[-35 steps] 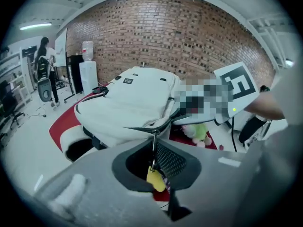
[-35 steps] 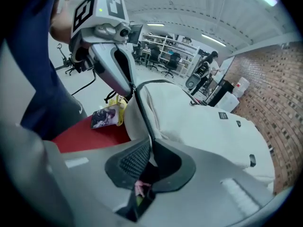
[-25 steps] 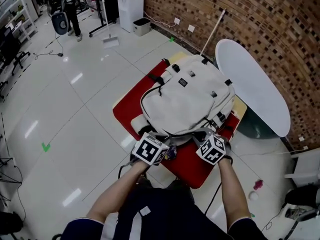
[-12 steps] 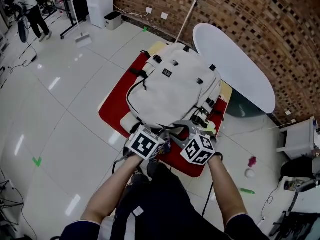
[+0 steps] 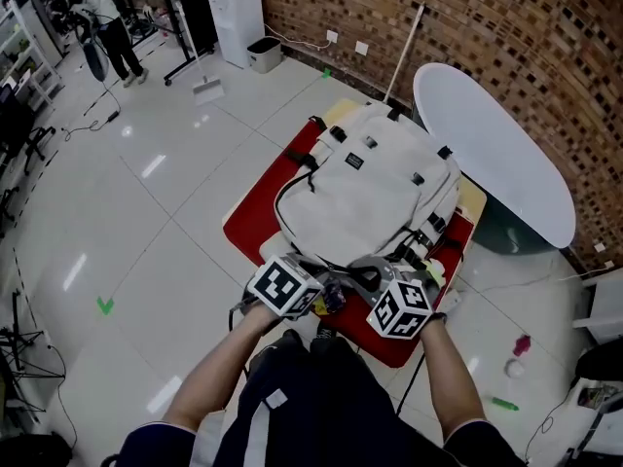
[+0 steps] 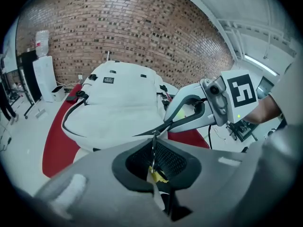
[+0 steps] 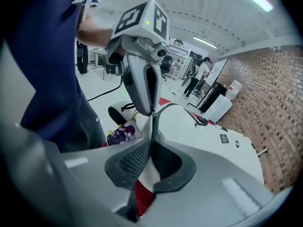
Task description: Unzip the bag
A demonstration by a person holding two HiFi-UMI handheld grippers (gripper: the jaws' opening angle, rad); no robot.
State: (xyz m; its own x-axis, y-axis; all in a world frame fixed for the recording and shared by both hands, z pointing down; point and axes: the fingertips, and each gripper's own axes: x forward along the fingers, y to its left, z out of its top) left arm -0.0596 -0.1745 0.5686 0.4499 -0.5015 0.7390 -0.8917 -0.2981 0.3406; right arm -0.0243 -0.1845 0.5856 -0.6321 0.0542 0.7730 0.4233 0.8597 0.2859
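Observation:
A white backpack [image 5: 375,188] lies flat on a red table [image 5: 255,224]. Both grippers are at its near end, close together. My left gripper [image 6: 152,161] is shut on the thin metal zipper pull [image 6: 153,145], which hangs from the dark zipper line [image 6: 163,125]. My right gripper [image 7: 150,148] has just been closing and now pinches the bag's dark zipper edge [image 7: 154,122] with white fabric between its pads. In the head view the left gripper [image 5: 326,295] and right gripper [image 5: 368,278] flank a dark gaping loop of zipper.
A white oval tabletop [image 5: 492,149] stands right of the bag against the brick wall. A picture charm [image 7: 118,135] hangs at the bag's near corner. A yellow-green ball [image 5: 433,267] shows at the bag's right side. A person [image 5: 107,27] stands far off on the shiny floor.
The right gripper has shifted a little along the bag's near edge and is closed on it again. The left gripper has stayed where it was. The head view has swung.

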